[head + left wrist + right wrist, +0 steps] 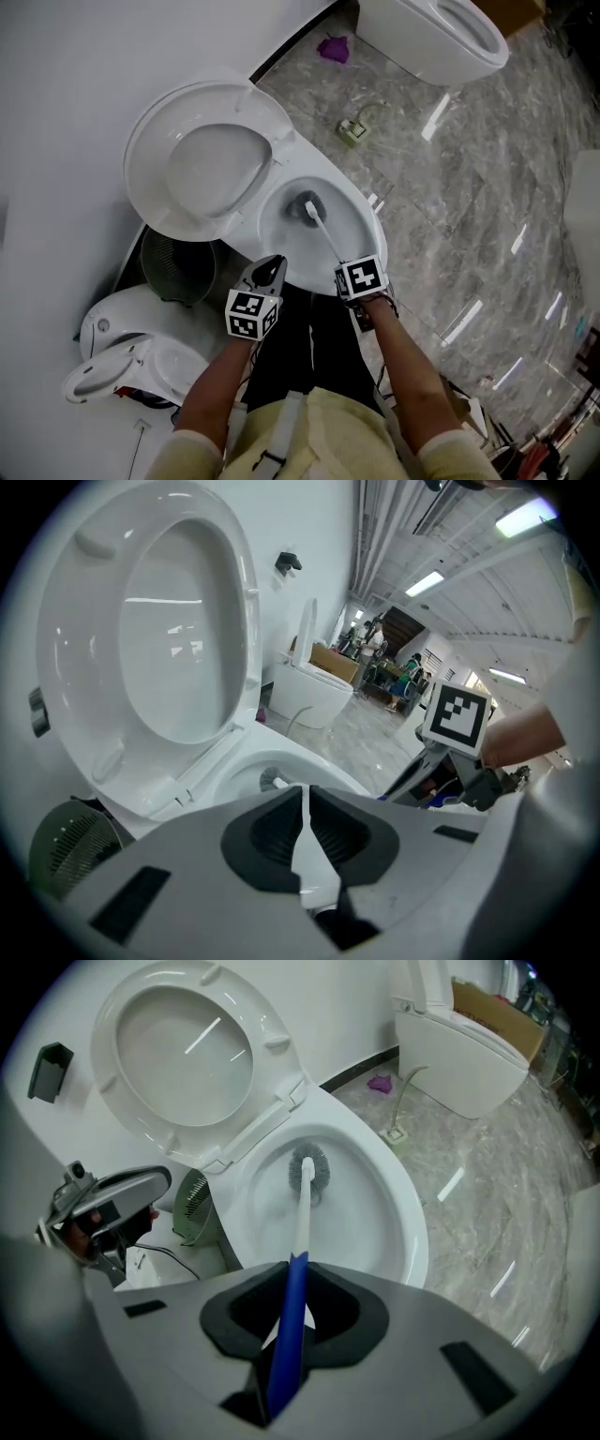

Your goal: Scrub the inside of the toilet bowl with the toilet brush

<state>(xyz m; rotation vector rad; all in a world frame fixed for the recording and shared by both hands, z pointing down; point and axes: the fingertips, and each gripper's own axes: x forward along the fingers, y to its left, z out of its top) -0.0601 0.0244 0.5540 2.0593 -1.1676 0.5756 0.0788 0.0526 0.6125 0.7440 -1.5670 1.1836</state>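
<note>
A white toilet bowl (pixel 361 230) (pixel 403 1213) stands open with its seat and lid (pixel 202 159) (pixel 183 1054) raised against the wall. The toilet brush (pixel 309 211) (pixel 307 1171) has a grey bristle head down inside the bowl and a white shaft with a blue grip (pixel 289 1335). My right gripper (pixel 349 274) (pixel 291 1321) is shut on that blue grip at the bowl's near rim. My left gripper (pixel 272 267) (pixel 305 841) hangs shut and empty just left of it, over the near rim (pixel 281 761).
A dark mesh waste bin (pixel 178 267) (pixel 192 1206) stands left of the toilet. A second white toilet (pixel 441 37) (pixel 459 1044) sits farther along the wall, with a purple scrap (pixel 333 47) and a small green object (pixel 354 129) on the grey marble floor. A white appliance (pixel 131 352) lies at bottom left.
</note>
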